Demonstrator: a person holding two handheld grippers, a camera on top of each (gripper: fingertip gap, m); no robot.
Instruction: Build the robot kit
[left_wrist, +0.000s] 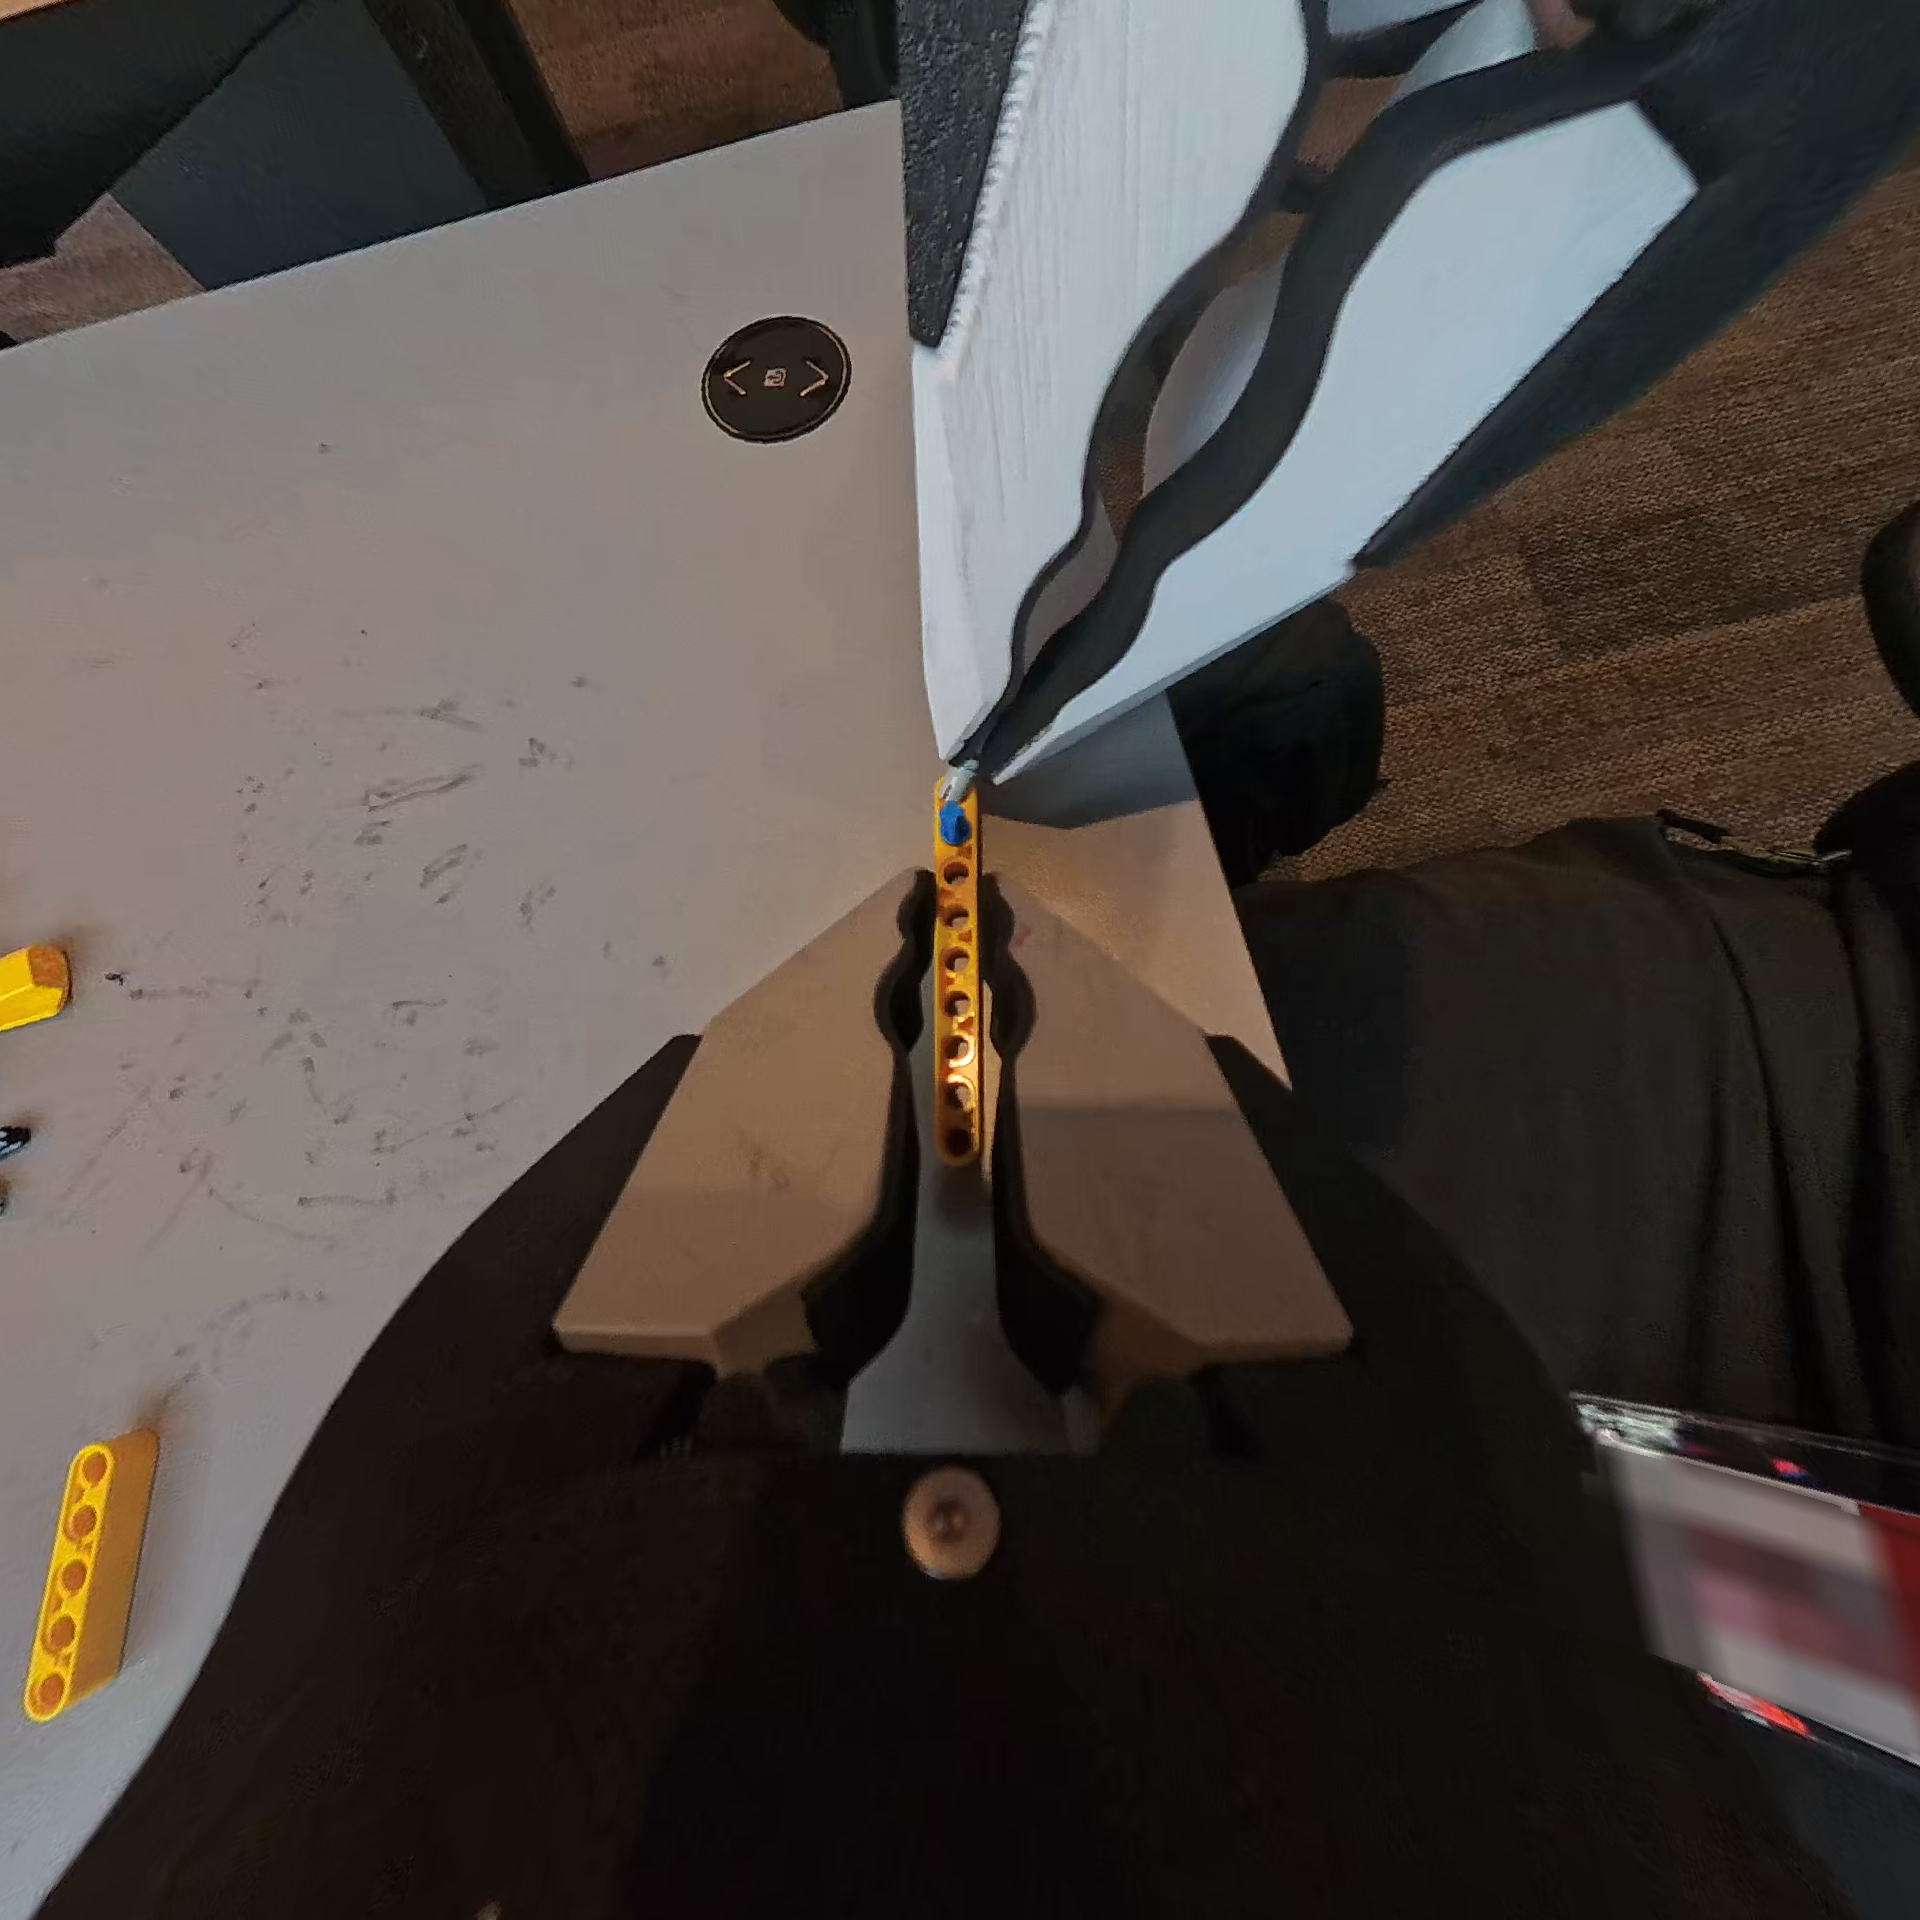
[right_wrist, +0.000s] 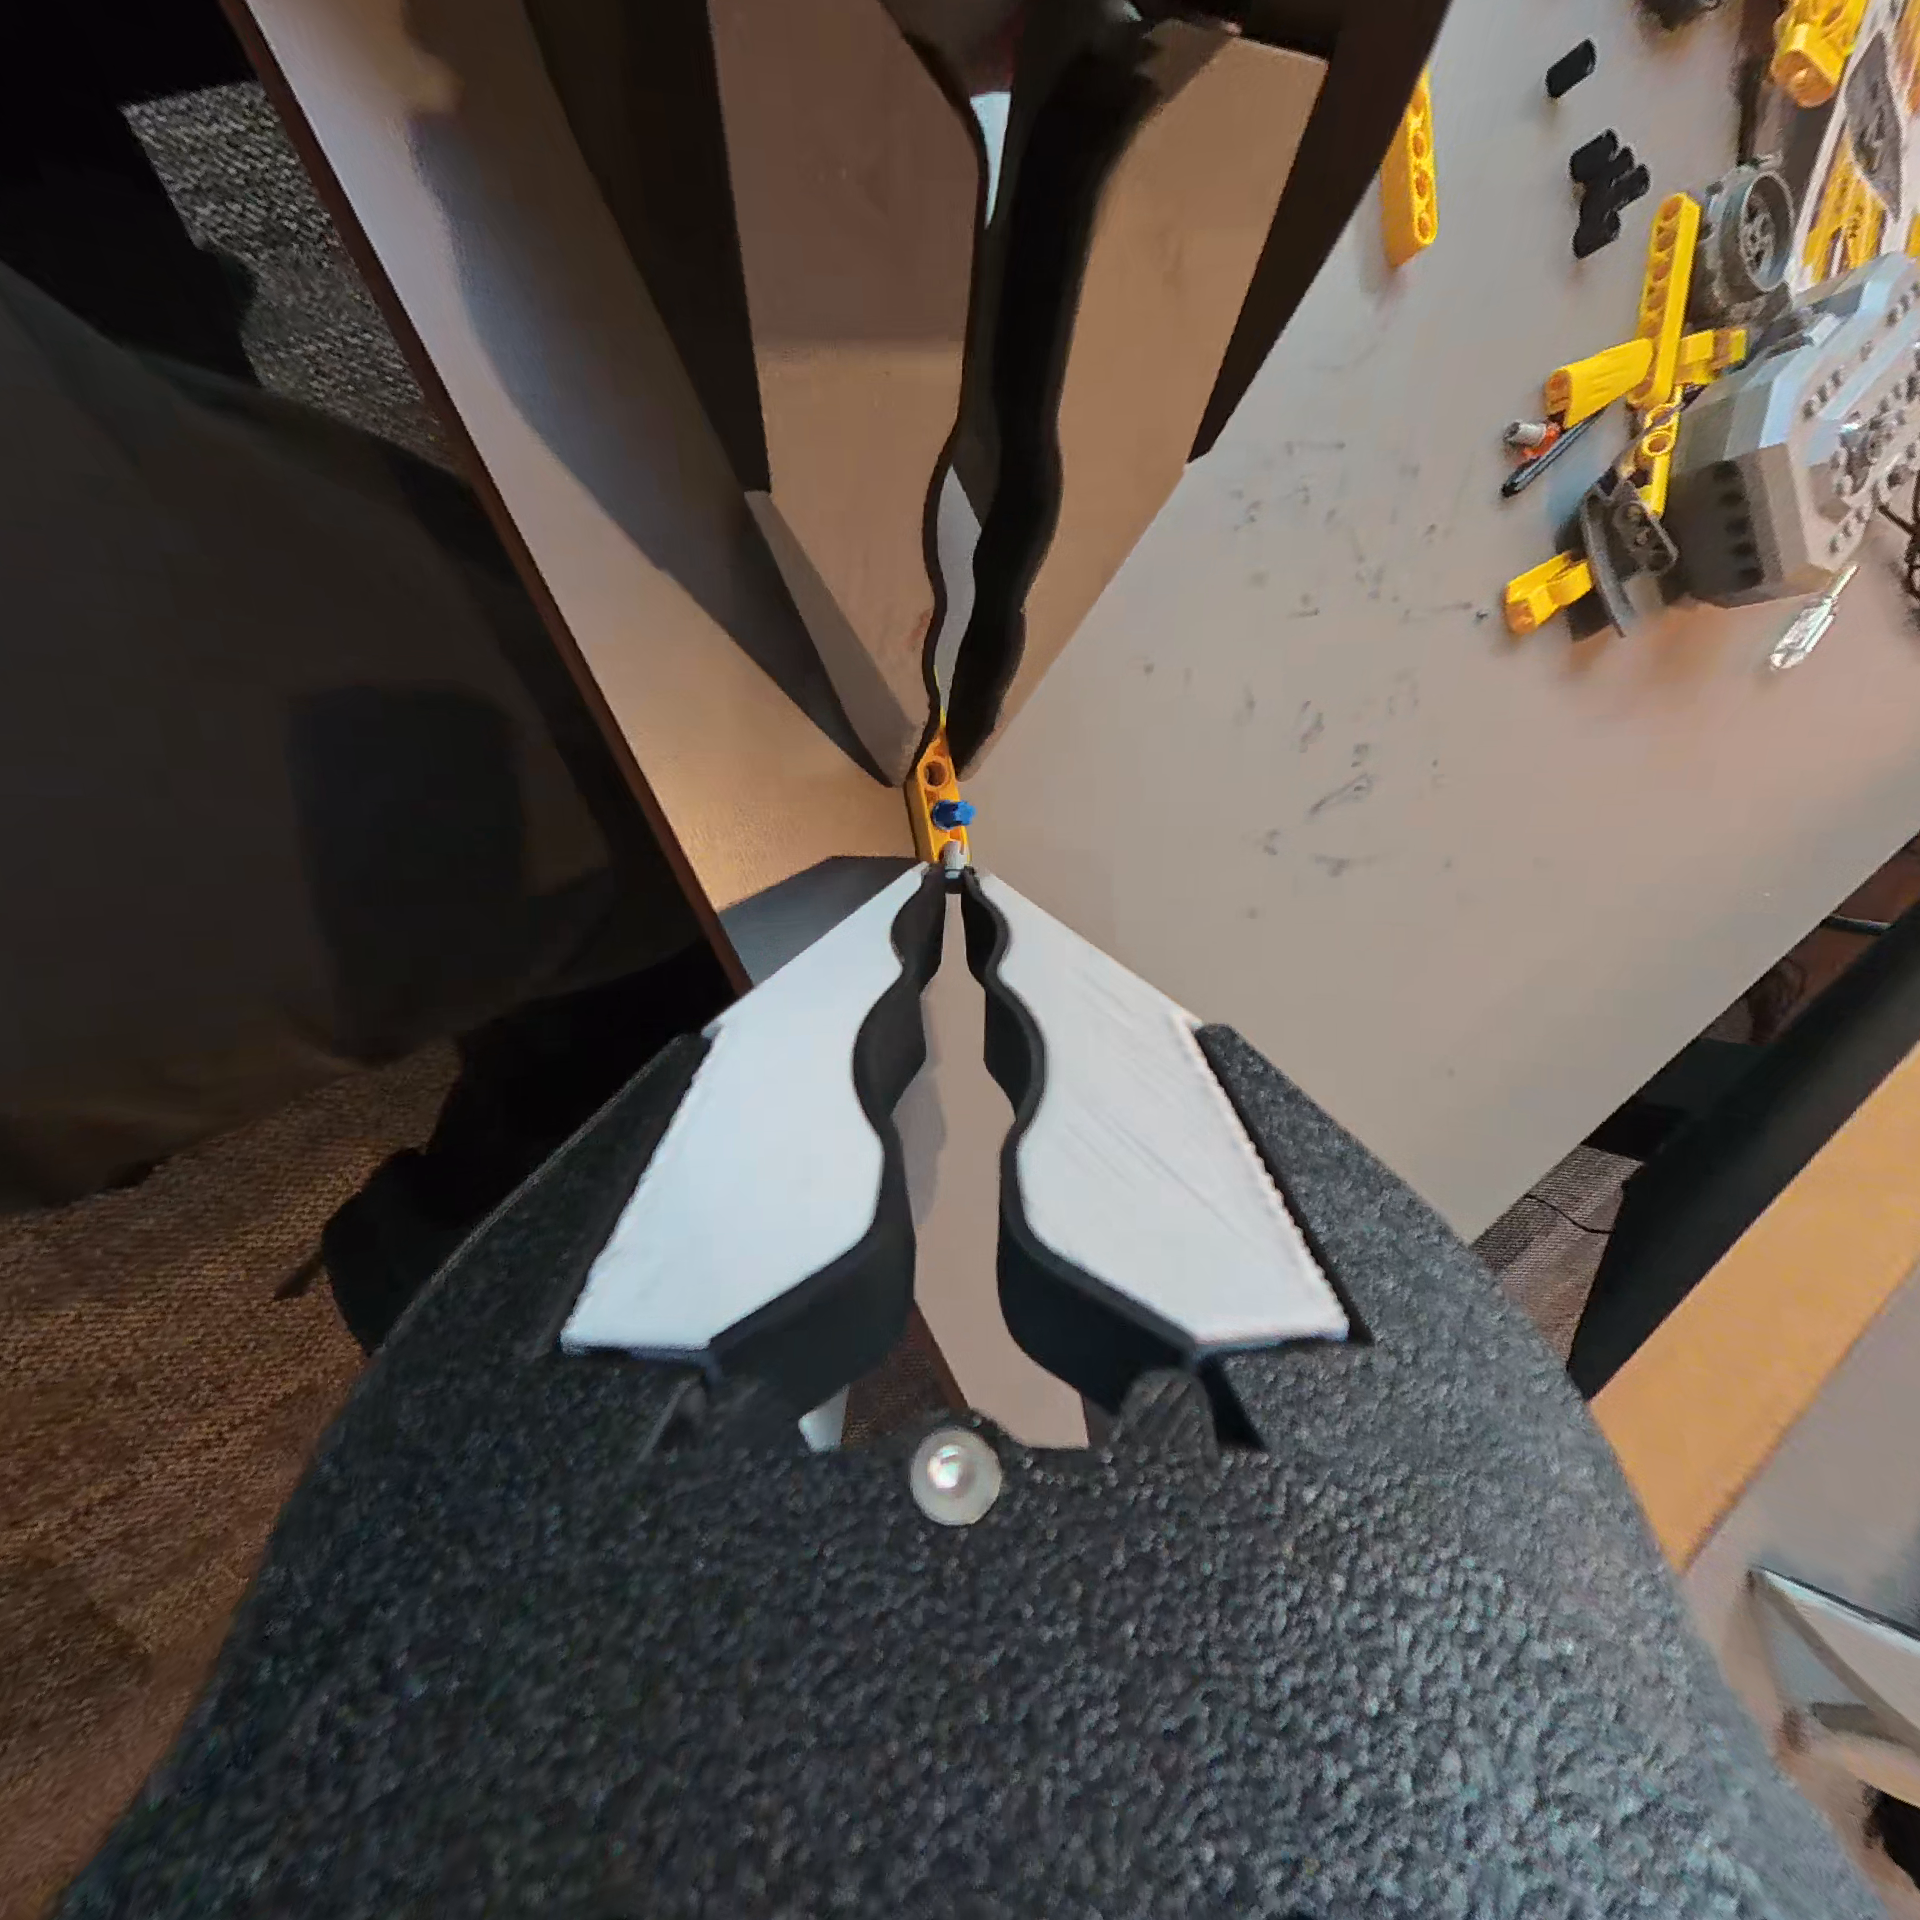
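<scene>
My left gripper (left_wrist: 956, 896) is shut on a long yellow beam with holes (left_wrist: 957, 1003), held edge-up above the grey table's corner. A blue pin (left_wrist: 953, 826) sits in a hole near the beam's far end. My right gripper (right_wrist: 951, 879) is shut on a small grey pin (right_wrist: 952, 858), with its tips against the end of the beam (right_wrist: 935, 777), just past the blue pin (right_wrist: 950, 812). The right gripper (left_wrist: 971, 758) comes down from above in the left wrist view. The left gripper (right_wrist: 940, 727) faces mine in the right wrist view.
The grey scuffed table (left_wrist: 416, 623) has a round black control button (left_wrist: 776, 379). A short yellow beam (left_wrist: 83, 1569) and another yellow piece (left_wrist: 31, 982) lie at the left. A heap of yellow and grey building parts (right_wrist: 1714, 447) lies farther off. A person's dark-clothed leg (left_wrist: 1558, 1091) is beside the table edge. My left and right fingertips are right by each other.
</scene>
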